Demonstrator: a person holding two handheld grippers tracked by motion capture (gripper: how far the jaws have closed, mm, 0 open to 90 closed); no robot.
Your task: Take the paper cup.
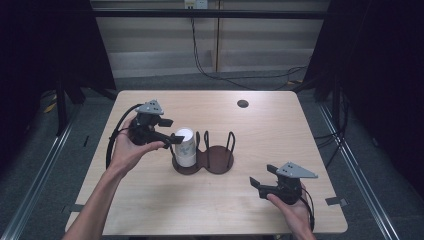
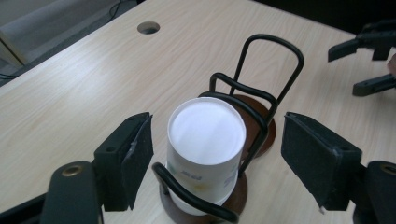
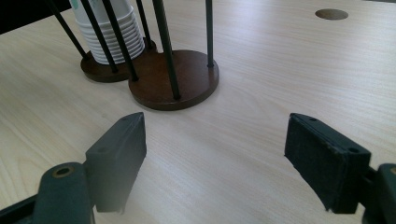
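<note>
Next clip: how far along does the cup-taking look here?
Done: the left claw, open, straddles the stack of upside-down paper cups in the wire holder. In hand: nothing; its pads stand apart from the cup. Left: closing and lifting. The right claw is open over bare table.

Your left tongs (image 2: 217, 158) are spread wide, jaws either side of the upturned white cup stack (image 2: 205, 144), not touching it. Stack sits in the near bay of the black wire holder (image 2: 261, 93). Your other tongs (image 2: 364, 63) far right on the desk (image 2: 70, 93).
</note>
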